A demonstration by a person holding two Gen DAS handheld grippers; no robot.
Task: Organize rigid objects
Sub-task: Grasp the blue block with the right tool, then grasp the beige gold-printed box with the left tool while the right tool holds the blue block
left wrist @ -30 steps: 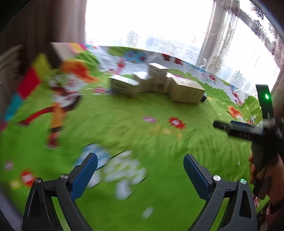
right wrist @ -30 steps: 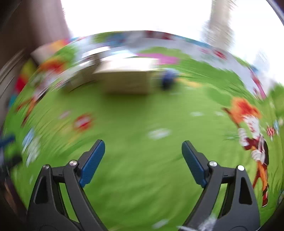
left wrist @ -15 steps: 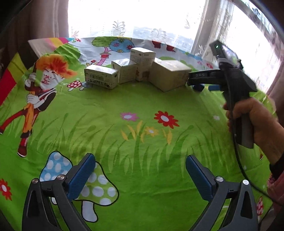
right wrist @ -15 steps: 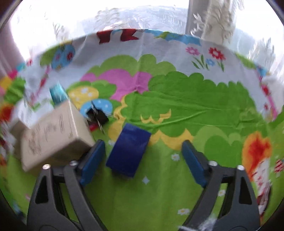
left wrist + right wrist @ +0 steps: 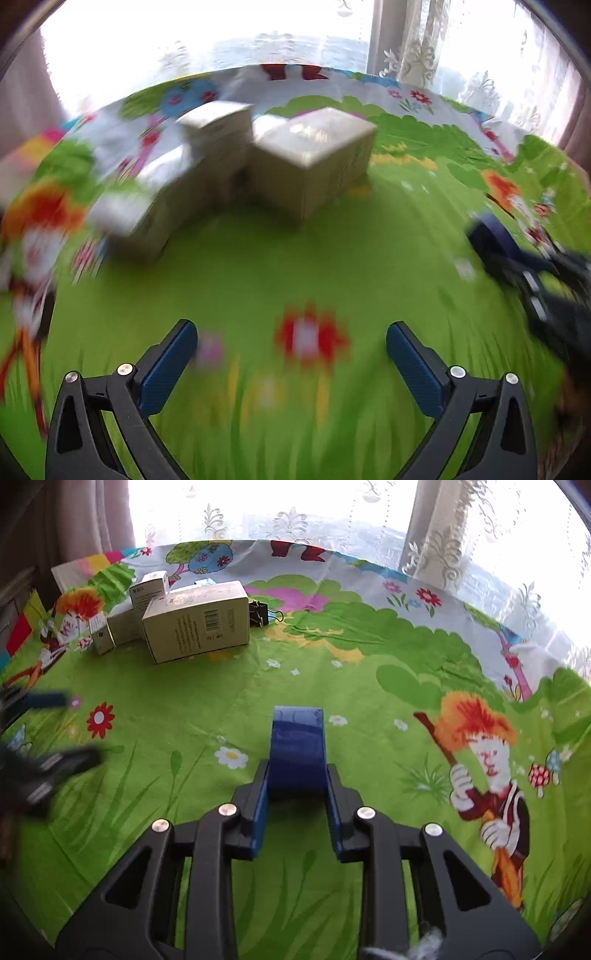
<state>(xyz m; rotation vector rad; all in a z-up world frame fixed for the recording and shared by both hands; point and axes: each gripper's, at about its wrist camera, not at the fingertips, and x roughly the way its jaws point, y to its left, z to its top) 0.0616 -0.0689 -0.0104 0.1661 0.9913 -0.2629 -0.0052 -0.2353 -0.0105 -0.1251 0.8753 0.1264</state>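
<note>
Blue box (image 5: 297,747) clamped between both pads of right gripper (image 5: 297,805), side faces gripped, far end projecting forward past the fingertips, above the green printed cloth (image 5: 332,672); contact between box underside and cloth cannot be told. Right gripper pointing down toward the cloth, fingers (image 5: 258,812) drawn close together against the box. Same blue box (image 5: 491,236) visible at the right edge of the left wrist view, blurred, with the black body of the right gripper (image 5: 546,291) behind it. Left gripper (image 5: 291,363) with fingers (image 5: 166,365) spread wide apart, nothing between the pads, only cloth and a red flower print (image 5: 306,336) below. Cluster of cardboard boxes at the far left part of the cloth, well apart from the blue box: large beige box (image 5: 195,618) lying on its long side with barcode facing the camera, smaller beige boxes (image 5: 122,626) touching it on the left, one white box (image 5: 147,590) stacked higher behind. Black binder clip (image 5: 260,614) just beside the right end of the large beige box, resting on the cloth. Left wrist view strongly blurred; large beige box (image 5: 314,158) and neighbouring boxes (image 5: 210,147) recognisable, labels unreadable. Cartoon figure with orange hair (image 5: 480,746) printed on the cloth to the right of the blue box. Lace curtain (image 5: 461,535) and bright window behind the far edge of the cloth
</note>
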